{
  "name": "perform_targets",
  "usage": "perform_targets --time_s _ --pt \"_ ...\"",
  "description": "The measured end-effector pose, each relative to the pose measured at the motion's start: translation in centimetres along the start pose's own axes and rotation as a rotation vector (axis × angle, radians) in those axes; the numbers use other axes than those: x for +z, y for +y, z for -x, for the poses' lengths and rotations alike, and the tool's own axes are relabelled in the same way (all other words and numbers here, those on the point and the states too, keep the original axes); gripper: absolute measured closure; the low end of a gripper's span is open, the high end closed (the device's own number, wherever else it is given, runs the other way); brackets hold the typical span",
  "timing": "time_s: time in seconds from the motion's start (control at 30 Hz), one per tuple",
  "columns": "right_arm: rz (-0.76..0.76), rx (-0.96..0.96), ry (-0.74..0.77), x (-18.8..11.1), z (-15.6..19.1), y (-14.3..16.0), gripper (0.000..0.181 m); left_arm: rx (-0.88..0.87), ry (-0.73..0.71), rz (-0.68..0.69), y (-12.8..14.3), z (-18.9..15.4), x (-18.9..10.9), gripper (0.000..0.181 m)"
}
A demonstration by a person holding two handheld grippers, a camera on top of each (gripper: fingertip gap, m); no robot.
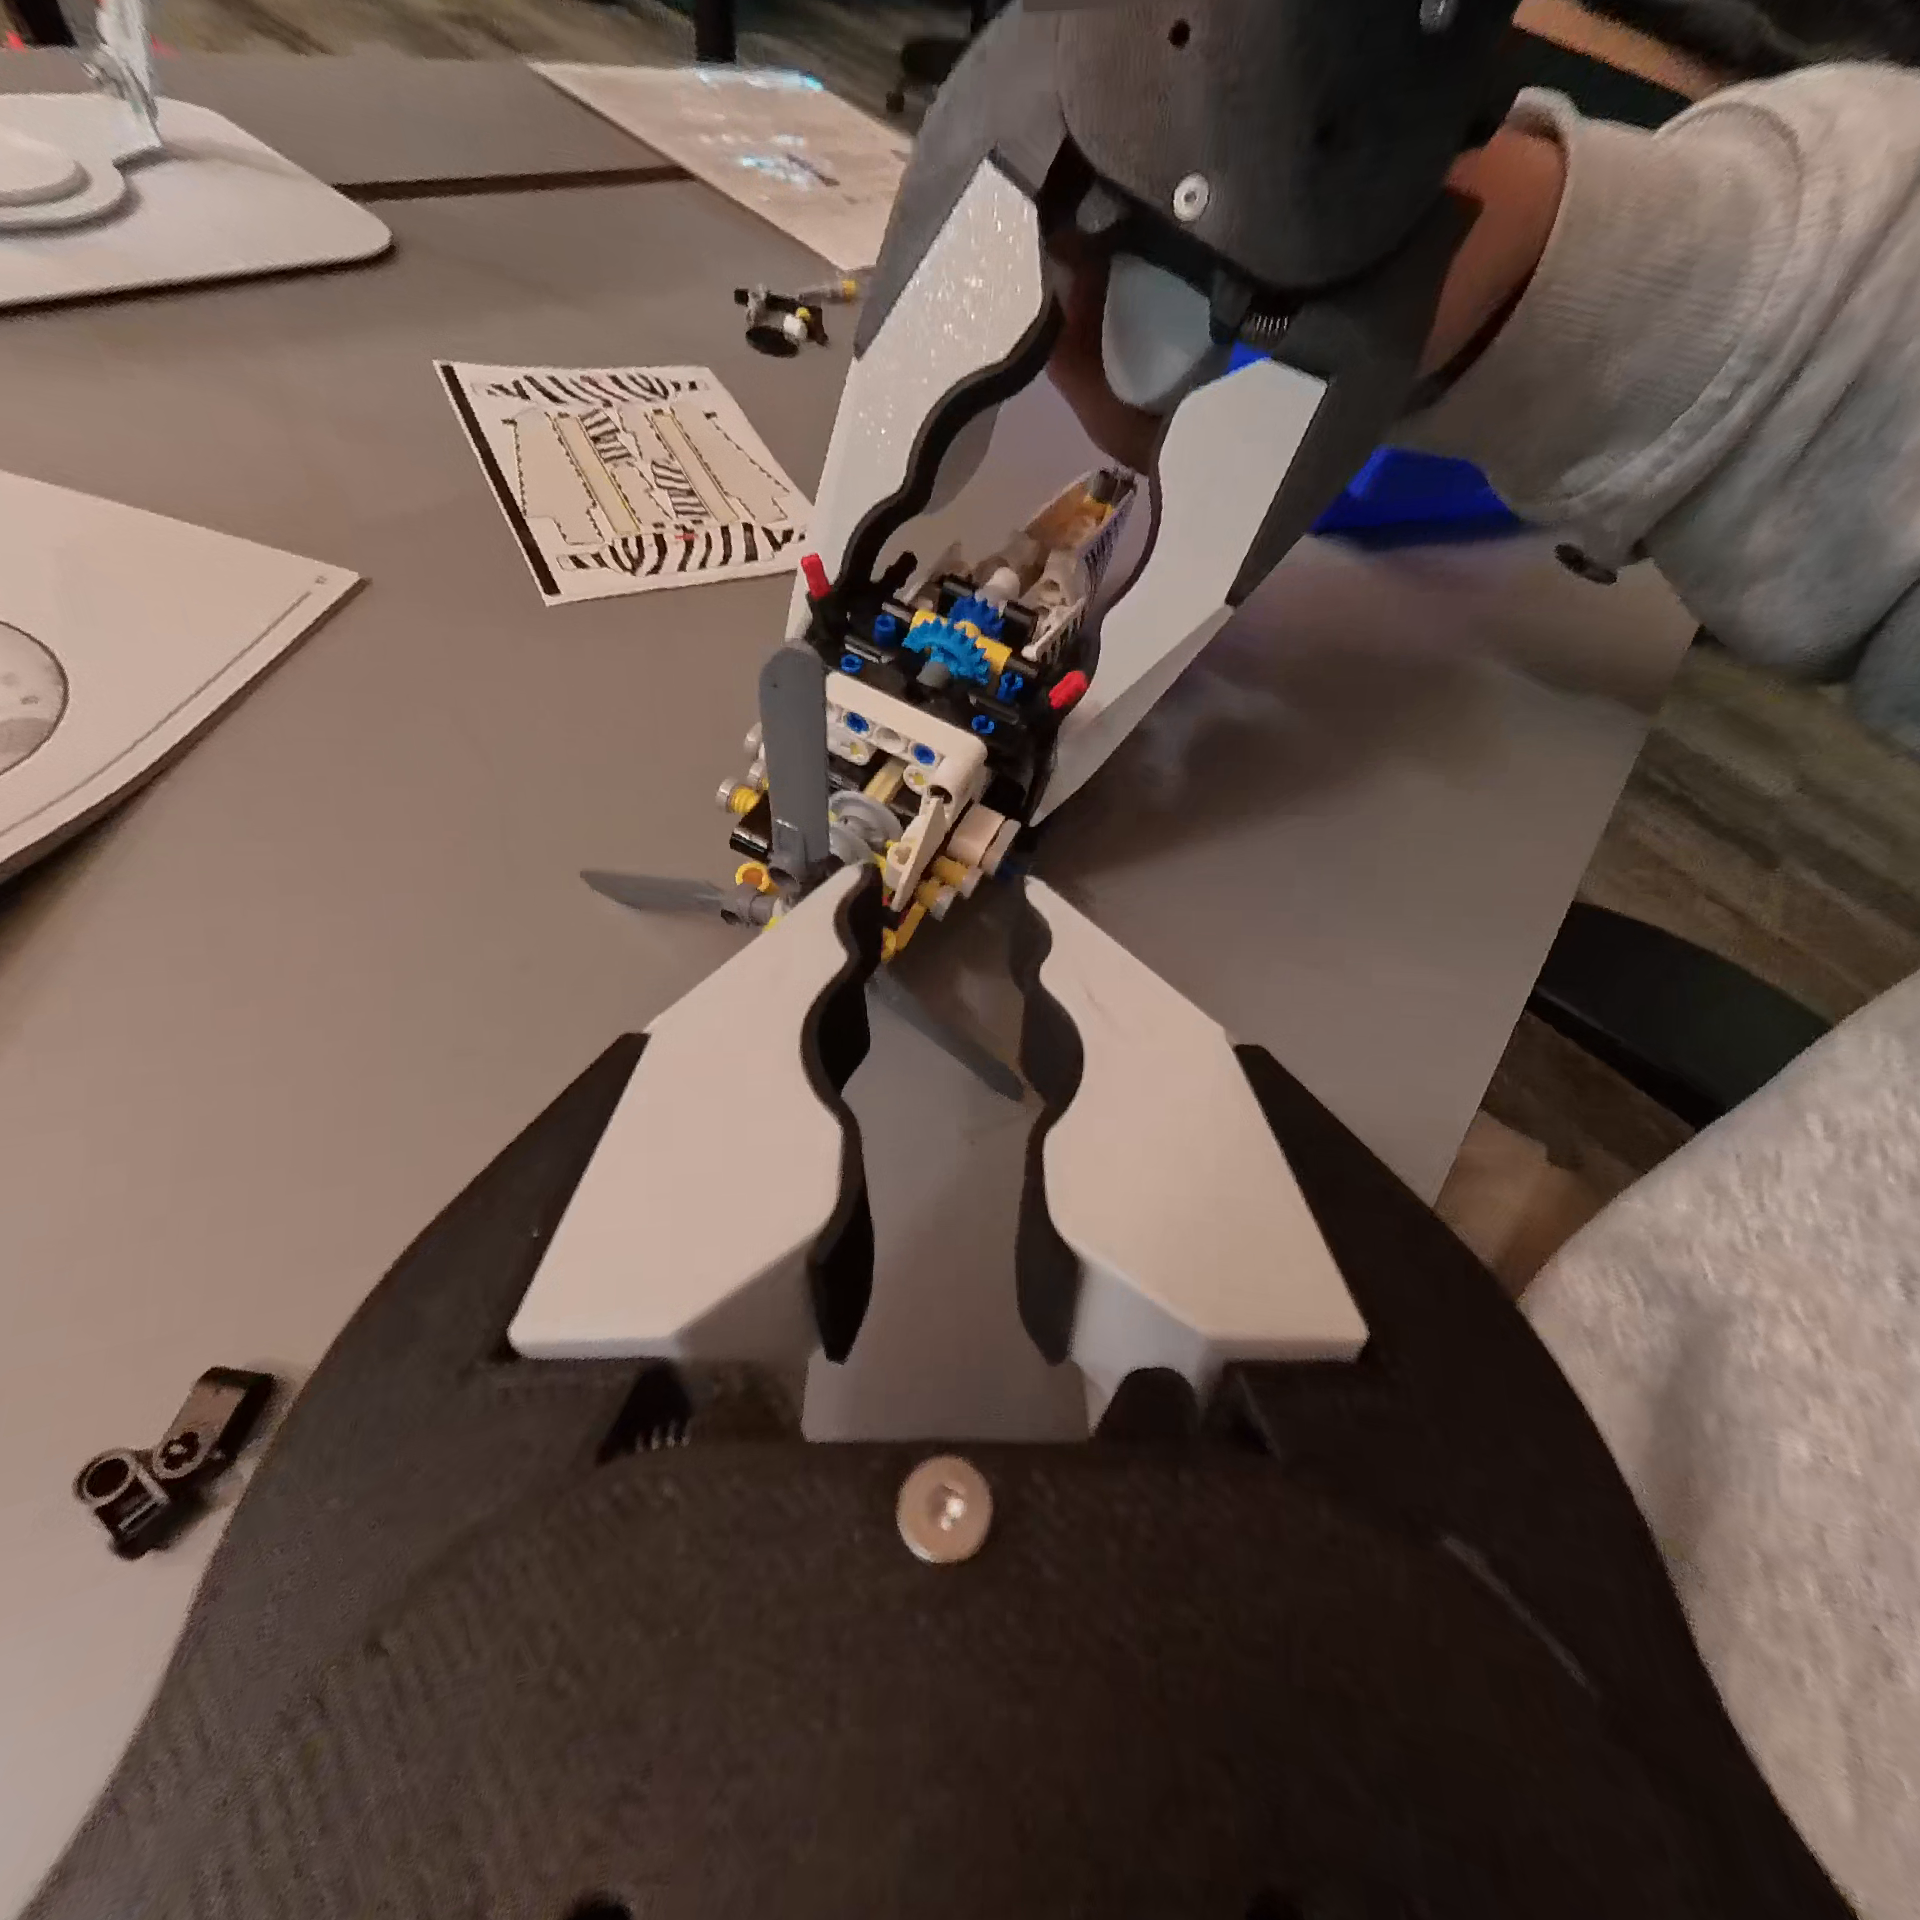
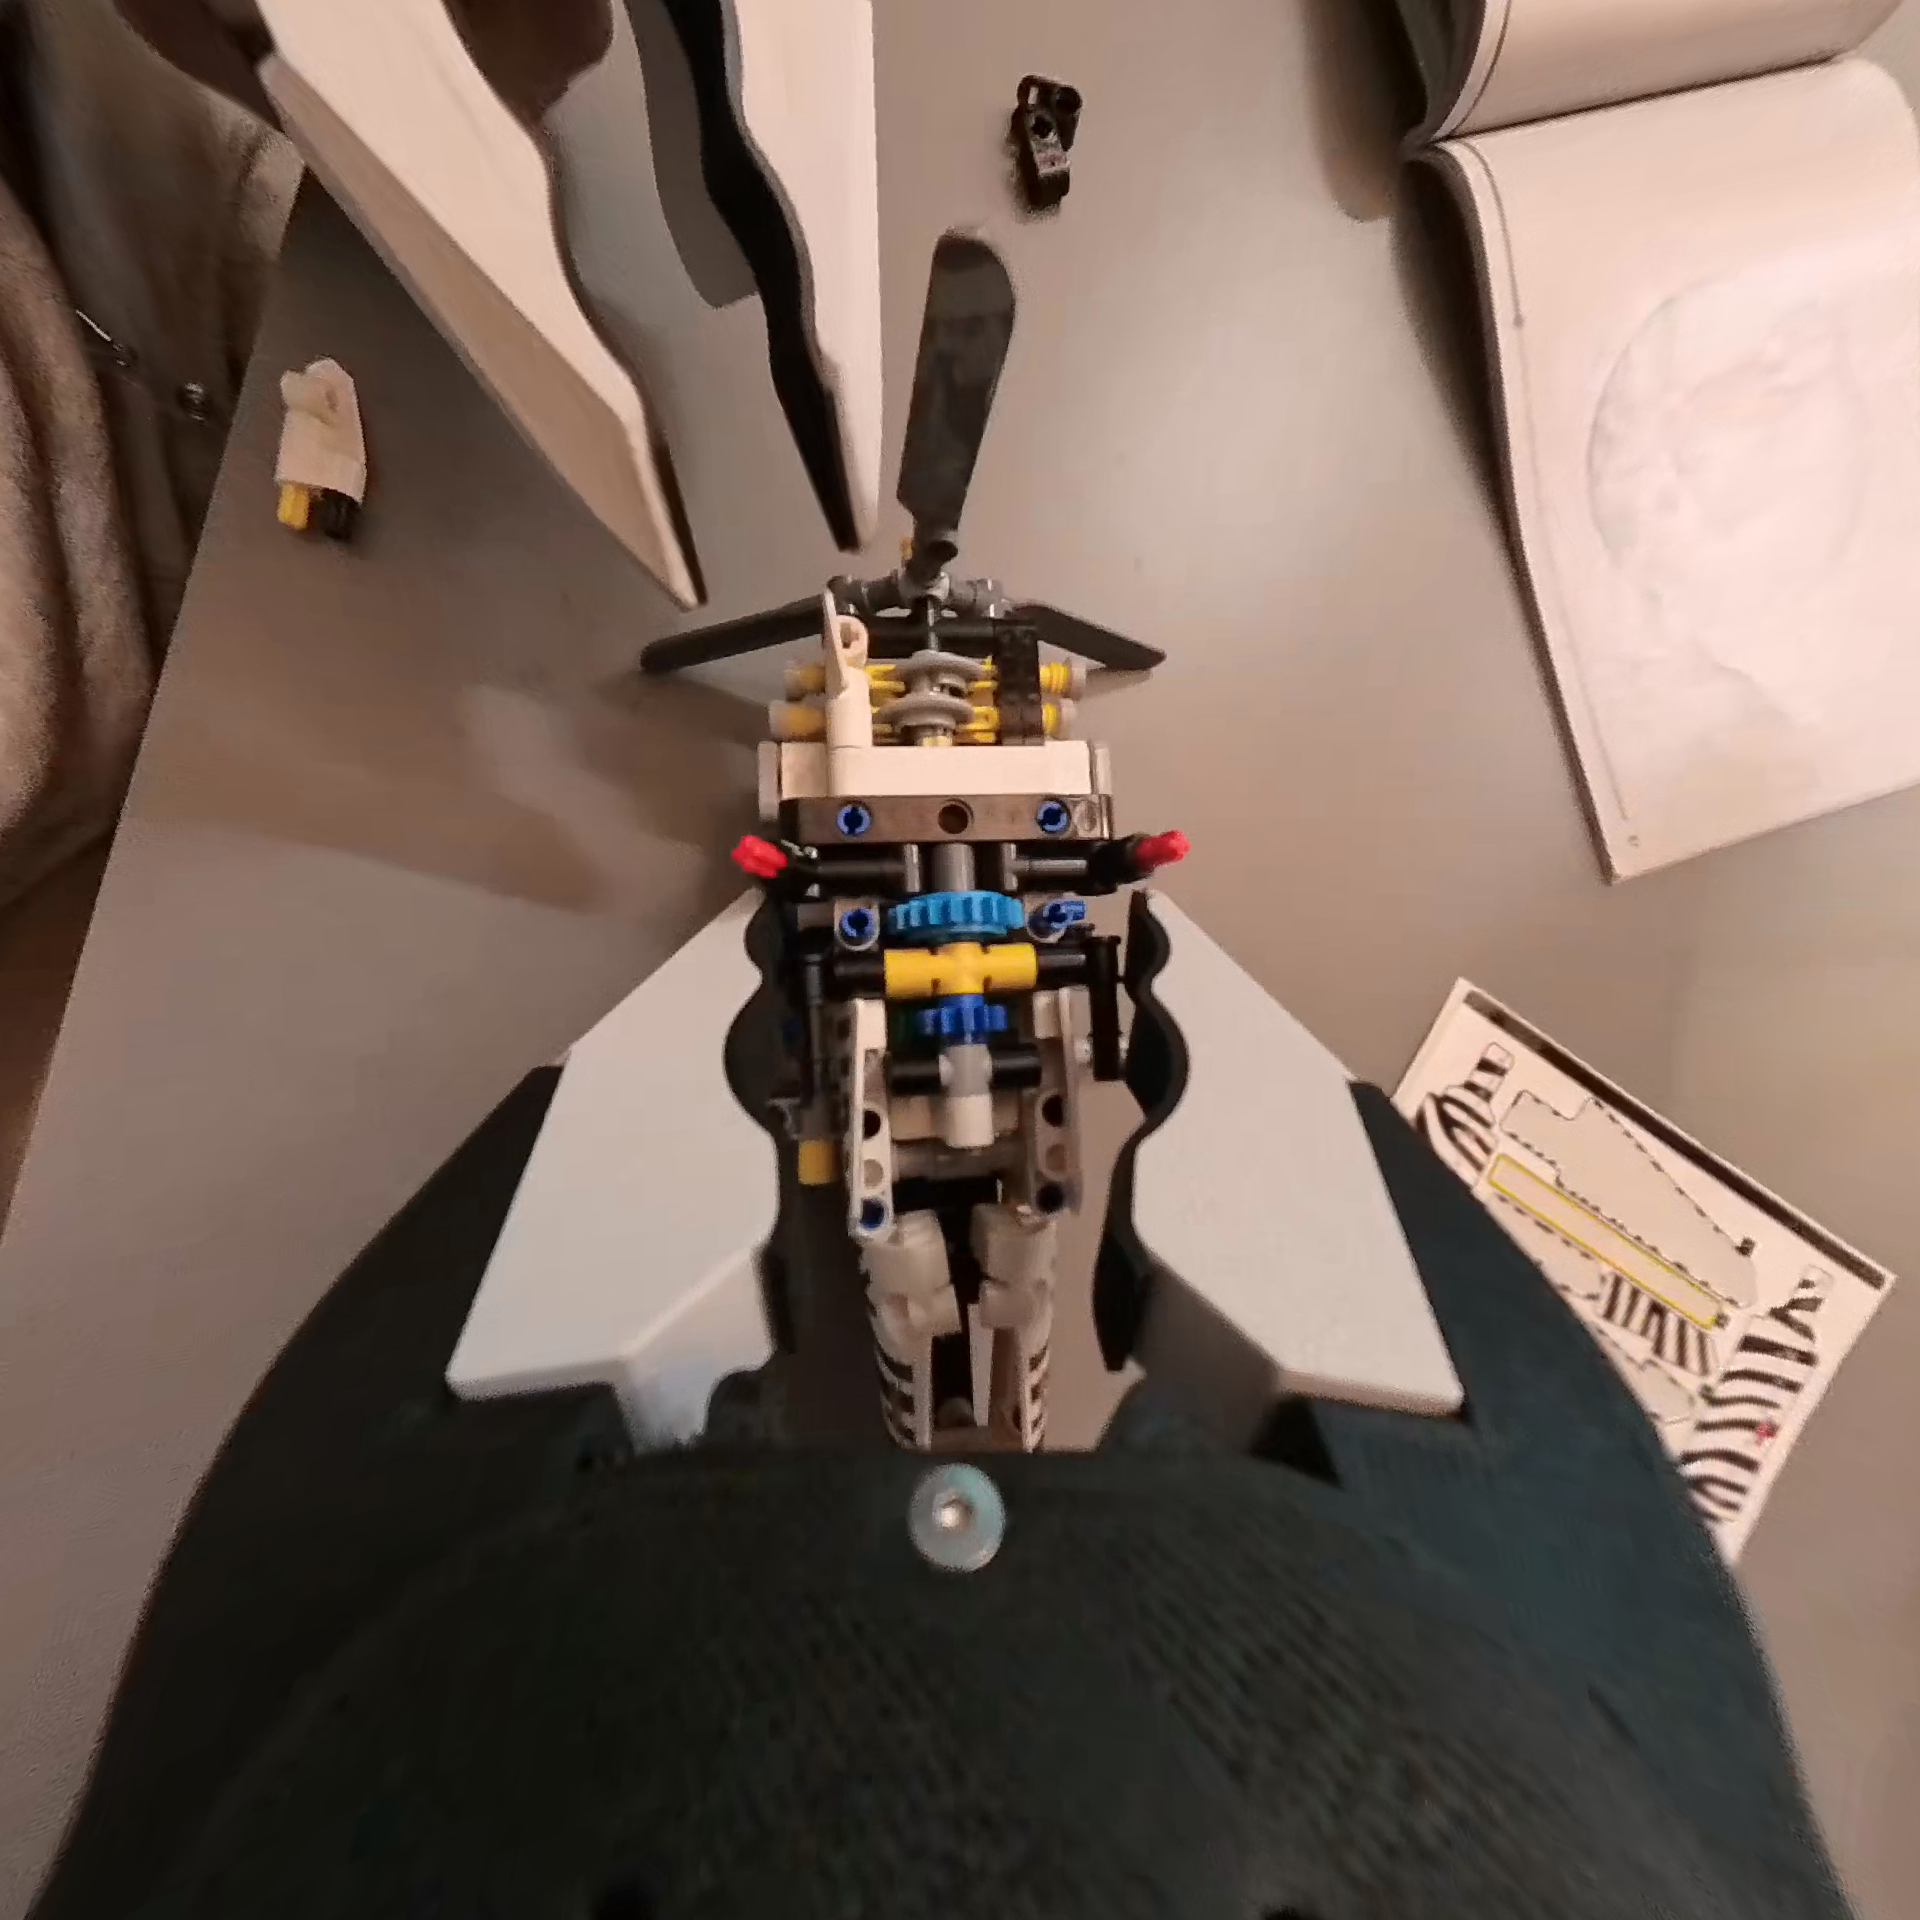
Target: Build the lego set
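The right gripper (image 2: 951, 997) pinches the lego model (image 2: 951, 935) by its body, propeller end pointing to twelve o'clock over the grey table (image 2: 312, 987). The left gripper (image 1: 940, 904), jaws spread, hovers at the propeller (image 1: 790, 748). A sticker sheet (image 1: 623, 478) lies at ten o'clock, a black piece (image 1: 166, 1455) at eight.

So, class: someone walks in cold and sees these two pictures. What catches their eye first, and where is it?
First, the half-built lego plane, clamped between the right gripper fingers at centre, its blue gear on top and grey propeller pointing away. Next, the left gripper, open, its tips just at the propeller hub. Then the zebra-striped sticker sheet flat on the grey table beyond.
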State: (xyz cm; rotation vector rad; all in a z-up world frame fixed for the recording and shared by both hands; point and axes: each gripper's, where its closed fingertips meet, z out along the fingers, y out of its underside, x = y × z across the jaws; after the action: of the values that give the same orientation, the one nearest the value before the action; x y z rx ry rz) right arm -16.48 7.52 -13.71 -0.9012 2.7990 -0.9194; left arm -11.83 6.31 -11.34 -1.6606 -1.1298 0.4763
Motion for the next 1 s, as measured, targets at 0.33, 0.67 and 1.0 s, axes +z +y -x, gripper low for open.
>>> perform_targets --time_s 0.33,0.67,1.0 --pt "-0.068 0.038 -0.095 -0.4 1.9 -0.2 0.118 0.081 0.084 0.099 1.5 -1.1 0.2 0.176" --pt "-0.103 0.019 -0.104 -0.4 3.7 -0.7 0.119 0.021 0.221 0.106 2.0 -2.7 -0.6 0.177" --pt "-0.118 0.024 -0.094 -0.4 4.0 -0.8 0.119 -0.038 0.254 0.114 2.1 -2.7 -0.6 0.181"
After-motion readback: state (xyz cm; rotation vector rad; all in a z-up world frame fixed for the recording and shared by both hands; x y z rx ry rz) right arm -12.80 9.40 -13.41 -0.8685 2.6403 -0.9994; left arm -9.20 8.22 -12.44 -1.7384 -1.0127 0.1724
